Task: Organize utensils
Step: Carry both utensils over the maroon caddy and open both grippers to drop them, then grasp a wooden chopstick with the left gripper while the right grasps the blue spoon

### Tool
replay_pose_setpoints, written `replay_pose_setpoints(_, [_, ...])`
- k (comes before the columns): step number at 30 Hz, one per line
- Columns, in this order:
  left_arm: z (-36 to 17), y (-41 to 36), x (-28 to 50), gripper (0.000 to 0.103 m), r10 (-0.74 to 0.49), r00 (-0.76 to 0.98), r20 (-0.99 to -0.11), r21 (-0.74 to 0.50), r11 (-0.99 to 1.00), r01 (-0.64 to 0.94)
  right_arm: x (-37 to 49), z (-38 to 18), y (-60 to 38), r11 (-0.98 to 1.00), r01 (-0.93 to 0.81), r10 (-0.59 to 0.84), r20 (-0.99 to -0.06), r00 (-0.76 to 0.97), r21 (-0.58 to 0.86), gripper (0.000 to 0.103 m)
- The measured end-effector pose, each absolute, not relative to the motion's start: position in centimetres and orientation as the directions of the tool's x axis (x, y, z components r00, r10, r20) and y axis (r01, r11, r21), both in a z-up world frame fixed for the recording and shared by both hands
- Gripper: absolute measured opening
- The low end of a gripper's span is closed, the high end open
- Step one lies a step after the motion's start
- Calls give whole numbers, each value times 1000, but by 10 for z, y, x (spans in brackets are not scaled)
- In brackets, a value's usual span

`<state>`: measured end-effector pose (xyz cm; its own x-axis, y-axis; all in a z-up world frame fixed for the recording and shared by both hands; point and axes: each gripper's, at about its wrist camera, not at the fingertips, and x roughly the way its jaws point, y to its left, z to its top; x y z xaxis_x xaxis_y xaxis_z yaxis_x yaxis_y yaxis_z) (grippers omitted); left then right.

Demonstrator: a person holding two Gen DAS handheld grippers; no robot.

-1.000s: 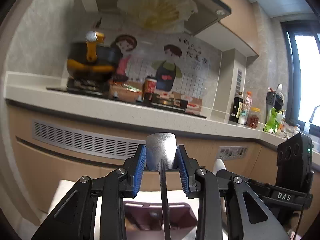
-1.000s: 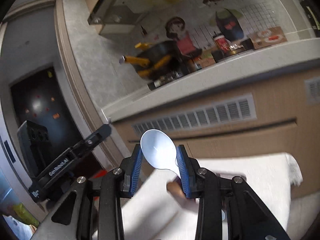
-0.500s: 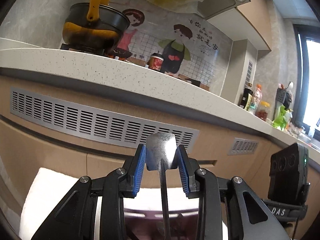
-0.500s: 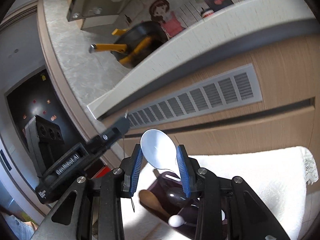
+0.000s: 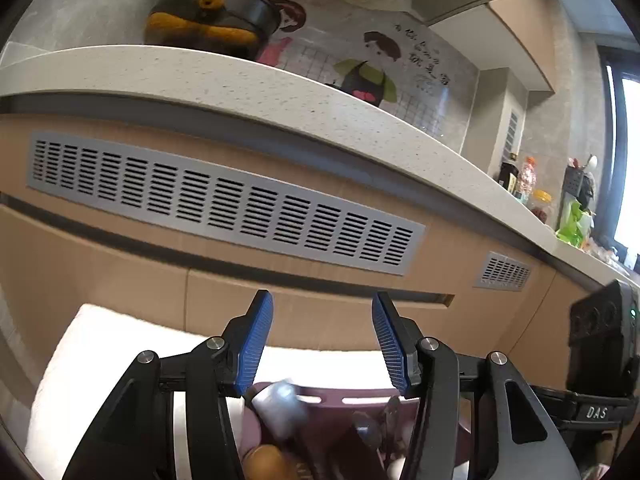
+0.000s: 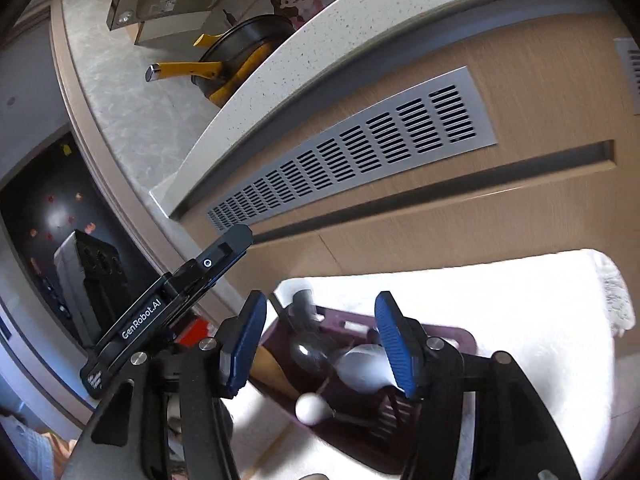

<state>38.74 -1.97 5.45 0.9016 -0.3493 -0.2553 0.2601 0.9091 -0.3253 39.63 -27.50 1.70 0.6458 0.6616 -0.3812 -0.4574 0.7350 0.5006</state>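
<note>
Standing wide apart, the two blue ribbed pads of the left gripper [image 5: 322, 342] hold nothing between them. Below this gap lies the dark purple plastic utensil basket [image 5: 362, 400] with long slots in its wall. A pale, blurred spoon bowl [image 5: 280, 404] sits in it just under the left pad, and a round brown wooden end [image 5: 262, 462] shows at the lower edge. The other pieces in the basket are dark and hard to make out, and the black gripper frame cuts off both sides of the basket.

The right gripper [image 6: 320, 338] is also spread wide and empty. Under it, in the right wrist view, the same basket [image 6: 460, 334] lies on a white towel-like cloth [image 6: 520, 300] with a rough, fluffy texture. Inside the basket I see a white plastic spoon [image 6: 362, 366] just beside the right pad, a shiny dark metal spoon [image 6: 310, 350] near the middle, a brown wooden handle [image 6: 272, 372] close to the left pad, and a small white ball-shaped end [image 6: 311, 409] on a thin stem. A flat grey metal piece [image 6: 303, 304] leans over the far rim.

Behind both grippers stands a beige wood-grain cabinet front [image 5: 120, 280] with a long grey slotted vent grille [image 5: 224, 204] under a speckled white stone counter [image 5: 240, 84]. On the counter sits a black pan with yellow handles [image 5: 212, 12], partly hidden by the counter edge.
</note>
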Motion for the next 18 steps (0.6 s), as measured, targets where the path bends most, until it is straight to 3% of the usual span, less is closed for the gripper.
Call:
replay_pose_setpoints(5, [64,-3,360,54,-289,907,-306,-303,933,195,359,25,-286,814,-407,571,-441,693,415,57])
replay_pose_setpoints(9, [57,7,337,70,-239,881,-408,-270,954,134,328,29,-283,906,-337,422,-521,742,255,65])
replay_pose_setpoints(11, [47,11,323,71,-215,863,-458,-242,964,111,312,27,-277,938,-307,344,-567,748,164,66])
replay_pose_setpoints(15, [26,12,295,72,-199,808,-555,-201,974,102,284,15,-277,967,-255,213,-629,747,24,81])
replay_pose_setpoints(18, [9,8,273,75,-196,765,-614,-173,978,112,268,-3,-286,979,-199,124,-677,725,-34,86])
